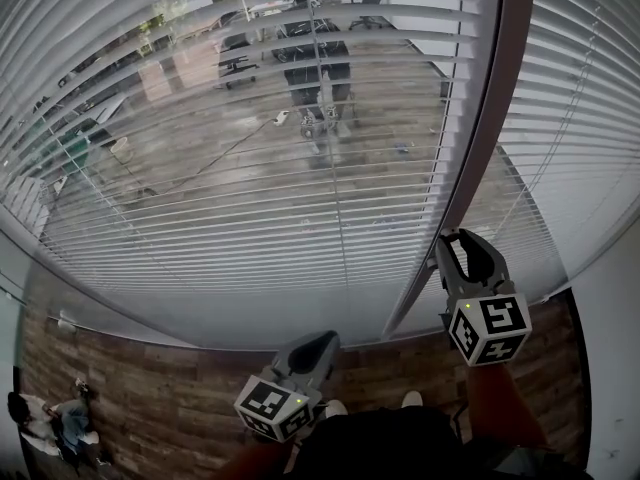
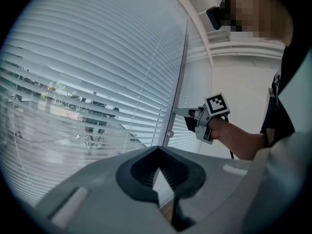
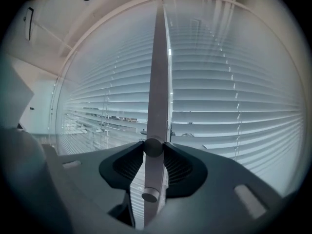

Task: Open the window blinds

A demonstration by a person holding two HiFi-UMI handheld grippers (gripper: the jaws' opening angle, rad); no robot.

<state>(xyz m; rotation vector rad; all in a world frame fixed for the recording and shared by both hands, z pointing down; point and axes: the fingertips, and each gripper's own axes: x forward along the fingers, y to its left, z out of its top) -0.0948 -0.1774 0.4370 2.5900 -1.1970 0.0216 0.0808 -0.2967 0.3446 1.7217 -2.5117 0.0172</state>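
Note:
Two white slatted blinds hang either side of a dark upright window bar [image 1: 490, 118]. The left blind [image 1: 250, 118] has its slats tilted, so the street shows through. The right blind [image 1: 590, 98] looks mostly white. My right gripper [image 1: 452, 240] points level at the bar. In the right gripper view, that gripper [image 3: 153, 143] is shut on a round grey knob [image 3: 153, 148] on the bar. A second knob [image 3: 149, 195] sits just below it. My left gripper [image 1: 322, 343] hangs lower, in front of the left blind, shut and holding nothing [image 2: 157, 150].
A wooden floor [image 1: 150, 388] runs under the windows. A white wall [image 1: 615, 368] closes the right side. A small figure of a person [image 1: 50, 423] shows at the floor's far left. My shoes [image 1: 410, 400] stand close to the glass.

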